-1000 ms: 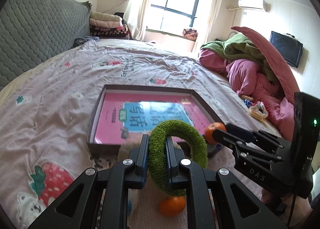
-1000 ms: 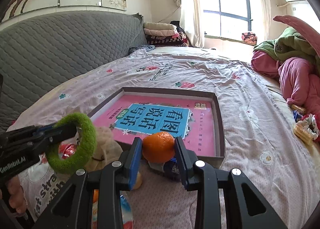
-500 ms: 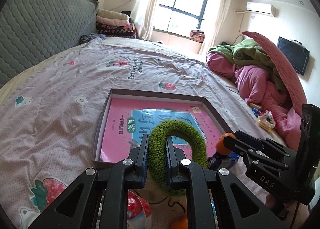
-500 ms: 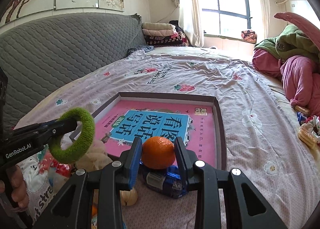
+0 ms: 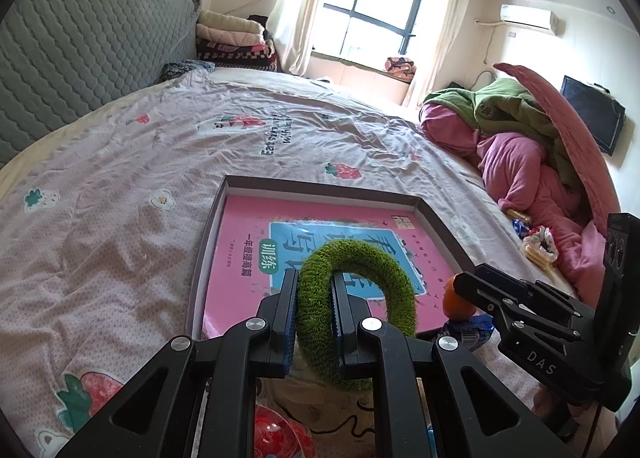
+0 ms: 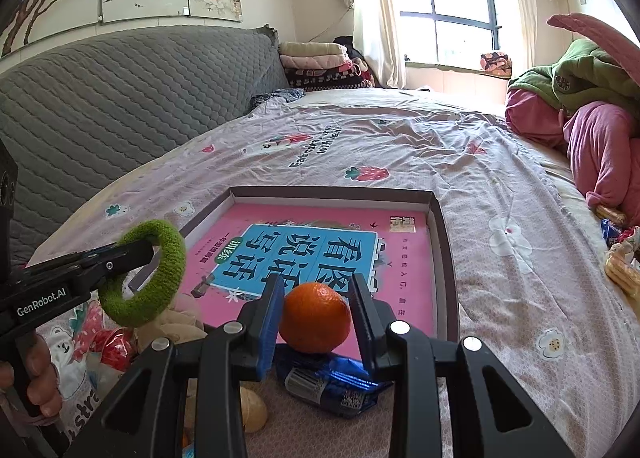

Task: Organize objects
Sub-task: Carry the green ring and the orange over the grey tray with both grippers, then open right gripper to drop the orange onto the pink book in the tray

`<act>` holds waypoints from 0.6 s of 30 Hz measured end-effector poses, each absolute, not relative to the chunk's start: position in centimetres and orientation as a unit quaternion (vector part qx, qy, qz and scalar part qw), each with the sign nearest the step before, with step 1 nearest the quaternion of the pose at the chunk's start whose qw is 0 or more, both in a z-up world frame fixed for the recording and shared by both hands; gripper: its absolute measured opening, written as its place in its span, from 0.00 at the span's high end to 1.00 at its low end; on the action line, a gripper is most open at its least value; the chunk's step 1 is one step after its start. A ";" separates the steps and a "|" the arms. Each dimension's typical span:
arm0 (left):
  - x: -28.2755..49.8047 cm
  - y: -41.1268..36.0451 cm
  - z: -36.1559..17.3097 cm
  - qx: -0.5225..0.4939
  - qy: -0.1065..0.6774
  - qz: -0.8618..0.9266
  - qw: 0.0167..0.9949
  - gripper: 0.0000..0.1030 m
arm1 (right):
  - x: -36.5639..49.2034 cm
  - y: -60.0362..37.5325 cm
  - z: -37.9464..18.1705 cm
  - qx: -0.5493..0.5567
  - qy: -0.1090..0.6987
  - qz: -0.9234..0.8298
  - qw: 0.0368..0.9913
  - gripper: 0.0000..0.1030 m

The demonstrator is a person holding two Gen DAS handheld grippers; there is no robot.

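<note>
My left gripper (image 5: 314, 298) is shut on a fuzzy green ring (image 5: 380, 282), held above the near edge of a shallow brown tray (image 5: 320, 188). A pink book (image 5: 248, 234) lies in the tray. My right gripper (image 6: 316, 298) is shut on an orange (image 6: 314, 318), held above the tray's near edge (image 6: 442, 242). The left gripper with the ring (image 6: 160, 270) shows at the left of the right wrist view. The right gripper and orange (image 5: 456, 302) show at the right of the left wrist view.
The tray lies on a bed with a strawberry-print sheet (image 5: 120, 198). A blue snack packet (image 6: 332, 382), a red packet (image 6: 114, 346) and a beige toy (image 6: 176, 318) lie in front of the tray. Pink and green bedding (image 5: 520, 146) is heaped at the right.
Both grippers have risen and moved forward toward the tray, still holding the ring and the orange. The loose items in front of the tray have dropped lower in view.
</note>
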State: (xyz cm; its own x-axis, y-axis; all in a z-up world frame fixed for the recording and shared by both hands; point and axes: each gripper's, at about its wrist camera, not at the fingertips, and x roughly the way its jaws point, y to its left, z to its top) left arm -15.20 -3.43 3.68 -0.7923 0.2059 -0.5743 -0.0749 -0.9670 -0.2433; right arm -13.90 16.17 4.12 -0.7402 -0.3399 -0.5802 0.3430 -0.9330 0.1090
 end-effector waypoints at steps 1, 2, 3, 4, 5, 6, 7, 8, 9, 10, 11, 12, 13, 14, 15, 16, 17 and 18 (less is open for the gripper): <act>-15.2 -3.4 3.7 -0.313 -0.105 0.941 0.074 0.86 | -14.0 16.1 4.1 0.311 0.003 -0.933 0.183 0.67; -15.3 -3.5 3.6 -0.313 -0.105 0.941 0.074 0.86 | -14.1 16.1 4.1 0.311 0.003 -0.933 0.182 0.67; -15.4 -3.5 3.6 -0.313 -0.106 0.941 0.074 0.86 | -14.3 16.1 4.1 0.313 0.003 -0.932 0.184 0.67; -15.5 -3.6 3.6 -0.314 -0.106 0.941 0.073 0.86 | -14.4 16.0 4.0 0.314 0.004 -0.932 0.183 0.68; -15.6 -3.6 3.6 -0.315 -0.108 0.940 0.073 0.86 | -14.6 16.0 3.9 0.318 0.008 -0.931 0.181 0.73; -15.7 -3.7 3.5 -0.315 -0.109 0.940 0.073 0.86 | -14.8 15.9 3.7 0.323 0.011 -0.929 0.180 0.75; -15.8 -3.7 3.5 -0.316 -0.110 0.940 0.072 0.86 | -15.0 15.8 3.5 0.324 0.010 -0.929 0.180 0.76; -15.8 -3.8 3.4 -0.316 -0.111 0.940 0.072 0.86 | -15.1 15.8 3.5 0.326 0.009 -0.928 0.179 0.78; -15.9 -3.8 3.4 -0.316 -0.111 0.940 0.072 0.86 | -15.2 15.8 3.3 0.330 0.010 -0.927 0.178 0.78; -15.9 -3.9 3.4 -0.317 -0.110 0.939 0.071 0.86 | -15.4 15.8 3.1 0.334 0.010 -0.926 0.176 0.79; -15.9 -3.9 3.3 -0.317 -0.110 0.939 0.072 0.86 | -15.5 15.9 3.0 0.336 0.009 -0.926 0.174 0.79; -16.0 -4.0 3.3 -0.318 -0.111 0.939 0.071 0.86 | -15.6 16.0 2.8 0.338 0.006 -0.925 0.173 0.79; -16.1 -4.0 3.3 -0.318 -0.111 0.939 0.072 0.86 | -15.7 16.2 2.7 0.342 0.003 -0.924 0.172 0.79; -16.1 -4.1 3.2 -0.318 -0.111 0.939 0.071 0.86 | -15.8 16.3 2.6 0.344 0.000 -0.924 0.170 0.79; -16.2 -4.1 3.2 -0.319 -0.111 0.939 0.071 0.86 | -15.8 16.4 2.5 0.345 -0.002 -0.923 0.169 0.79; -16.2 -4.1 3.1 -0.320 -0.112 0.938 0.071 0.86 | -15.9 16.5 2.4 0.347 -0.004 -0.923 0.169 0.79; -16.3 -4.1 3.1 -0.320 -0.112 0.938 0.070 0.86 | -15.9 16.6 2.4 0.347 -0.006 -0.923 0.167 0.79; -16.3 -4.1 3.1 -0.321 -0.111 0.938 0.069 0.86 | -15.9 16.7 2.4 0.347 -0.006 -0.923 0.167 0.79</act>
